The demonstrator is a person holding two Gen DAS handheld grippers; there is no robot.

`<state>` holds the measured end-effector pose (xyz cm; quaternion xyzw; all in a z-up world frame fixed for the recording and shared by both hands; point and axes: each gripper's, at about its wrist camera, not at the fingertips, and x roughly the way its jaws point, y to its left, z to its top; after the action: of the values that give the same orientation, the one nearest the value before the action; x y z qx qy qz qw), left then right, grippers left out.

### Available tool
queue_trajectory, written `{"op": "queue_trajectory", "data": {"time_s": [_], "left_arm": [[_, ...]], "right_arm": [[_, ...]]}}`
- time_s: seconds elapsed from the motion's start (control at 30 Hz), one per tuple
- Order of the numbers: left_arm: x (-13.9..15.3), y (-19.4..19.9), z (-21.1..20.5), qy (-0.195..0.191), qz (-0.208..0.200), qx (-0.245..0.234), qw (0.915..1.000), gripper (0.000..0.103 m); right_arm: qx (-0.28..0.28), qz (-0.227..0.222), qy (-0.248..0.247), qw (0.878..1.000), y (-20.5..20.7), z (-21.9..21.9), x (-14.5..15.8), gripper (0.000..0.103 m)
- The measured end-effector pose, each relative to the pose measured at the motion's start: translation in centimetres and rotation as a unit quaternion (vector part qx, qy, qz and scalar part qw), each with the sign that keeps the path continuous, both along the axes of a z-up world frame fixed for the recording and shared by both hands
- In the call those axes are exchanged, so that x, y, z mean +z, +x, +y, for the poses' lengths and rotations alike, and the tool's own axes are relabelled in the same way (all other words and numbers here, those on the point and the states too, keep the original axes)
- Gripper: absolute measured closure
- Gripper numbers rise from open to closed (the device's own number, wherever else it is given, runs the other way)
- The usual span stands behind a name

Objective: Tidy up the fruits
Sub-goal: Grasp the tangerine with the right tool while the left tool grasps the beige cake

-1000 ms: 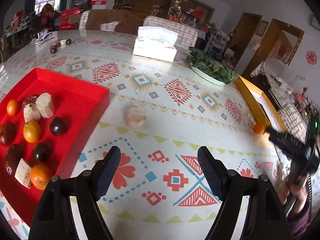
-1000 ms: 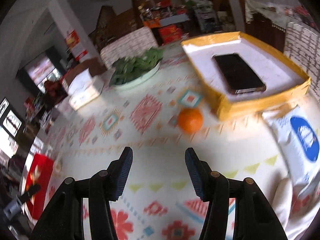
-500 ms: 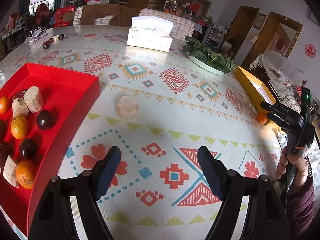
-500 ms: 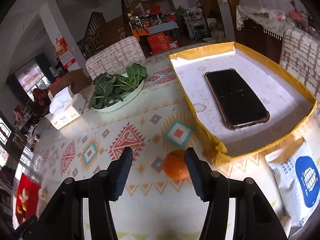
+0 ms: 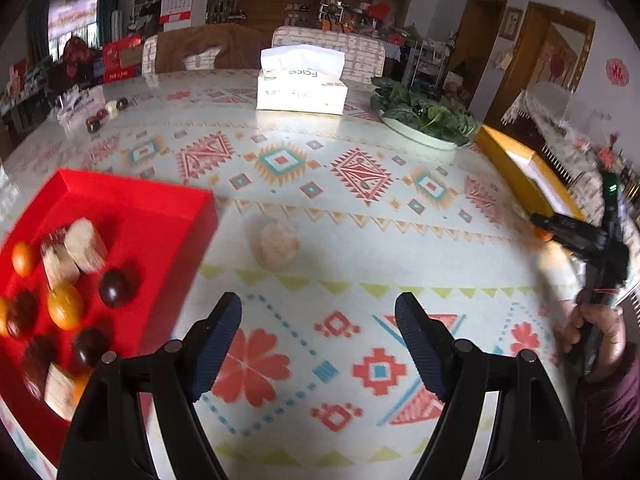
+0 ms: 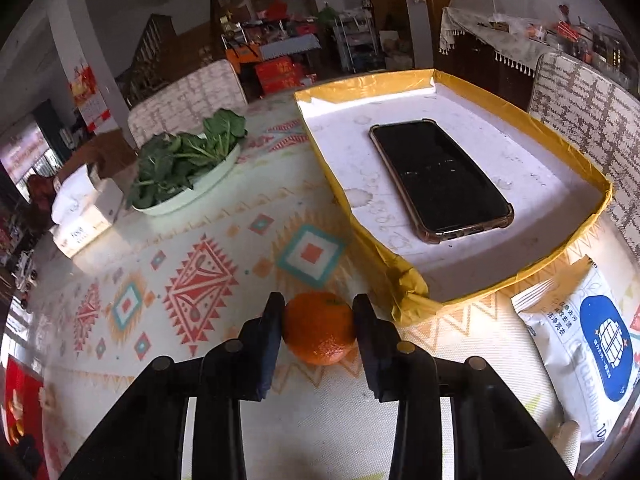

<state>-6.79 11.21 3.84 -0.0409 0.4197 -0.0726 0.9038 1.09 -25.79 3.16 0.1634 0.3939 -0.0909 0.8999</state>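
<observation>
Jaws of the right gripper (image 6: 318, 322) stand narrowed around the orange (image 6: 319, 327), one pad at each side of it and both apparently touching the skin, though whether they press firmly I cannot tell. That orange sits on the worktop (image 6: 192, 264) just beside the near corner of the yellow tray (image 6: 412, 286), which holds a phone (image 6: 440, 180). A wipes pack (image 6: 592, 344) lies to the right, and a plate of greens (image 6: 184, 160) sits farther back.

Jaws of the left gripper (image 5: 318, 338) stand wide and hold nothing, hovering over the patterned cloth. Ahead of them, slightly left, lies a pale round fruit (image 5: 275, 243) alone on the cloth, just beside the red tray (image 5: 132, 216). That tray already carries oranges, dark round fruits and pale cut pieces; these are blurred. A tissue box (image 5: 302, 82) stands at the far side.

What the next move likely turns on: the orange lies dead centre between the right pads, so it seems ready to lift, but the red tray is well apart from it, far off to the left across the worktop. The left hand is much nearer that tray and nearer the pale fruit. Being round, the orange has no long axis to align with.
</observation>
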Motion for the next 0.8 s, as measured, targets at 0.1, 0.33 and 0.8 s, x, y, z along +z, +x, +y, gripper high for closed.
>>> {"op": "queue_trajectory", "data": {"time_s": [0.1,0.33,0.8], "left_arm": [[-0.2,1.0,-0.4,0.027,-0.001,-0.007,0.9996,0.024],[-0.9,4.9,-0.7,0.062,0.011,-0.005,0.998,0.025],[-2.2,5.8,-2.1,0.112,0.029,-0.009,0.9933,0.074]], "right_arm": [[0.012,-0.011,0.008,1.0,-0.4,0.5,0.2,0.064],[0.06,-0.031,0.008,0.998,-0.8,2.9,0.7,0.064],[0.109,-0.033,0.002,0.994,-1.0,5.2,0.8,0.064]]}}
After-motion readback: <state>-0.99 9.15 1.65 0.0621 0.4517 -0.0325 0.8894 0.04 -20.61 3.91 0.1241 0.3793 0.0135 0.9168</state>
